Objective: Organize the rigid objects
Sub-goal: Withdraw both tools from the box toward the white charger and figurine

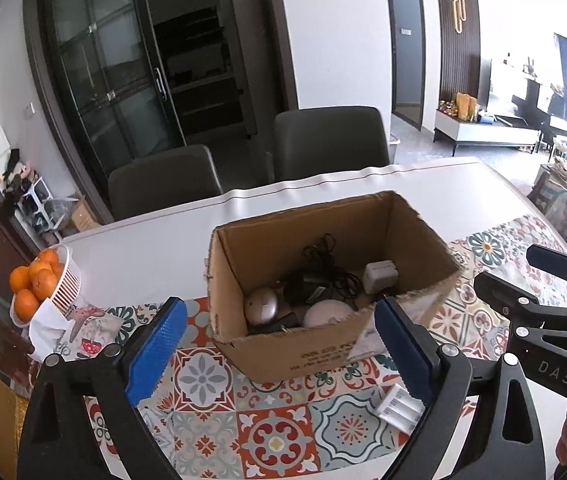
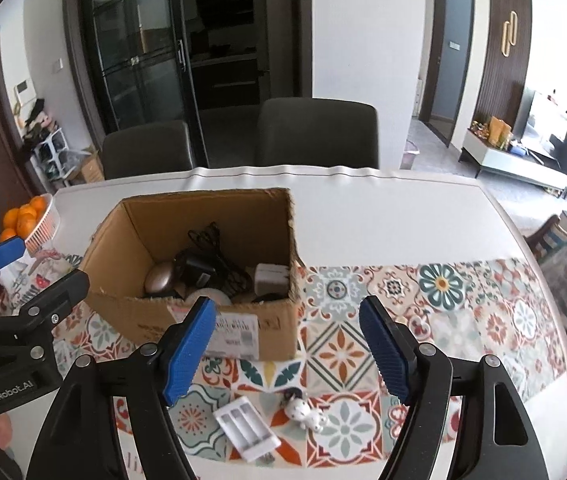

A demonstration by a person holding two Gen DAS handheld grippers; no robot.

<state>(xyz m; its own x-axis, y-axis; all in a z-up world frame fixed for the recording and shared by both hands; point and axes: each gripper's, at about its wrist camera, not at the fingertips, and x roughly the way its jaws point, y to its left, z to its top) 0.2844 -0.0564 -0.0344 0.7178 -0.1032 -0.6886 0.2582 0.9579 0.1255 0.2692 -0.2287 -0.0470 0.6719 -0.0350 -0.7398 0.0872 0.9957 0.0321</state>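
An open cardboard box stands on the patterned table runner. Inside lie a black adapter with tangled cable, a white plug cube, a silver oval mouse and a round white item. In front of the box lie a white battery case and a small white spotted figurine. My left gripper is open and empty, just before the box. My right gripper is open and empty above the case and figurine.
A white basket of oranges stands at the table's left, with a printed tissue pack beside it. Two dark chairs stand behind the white table. The right gripper's body shows in the left view.
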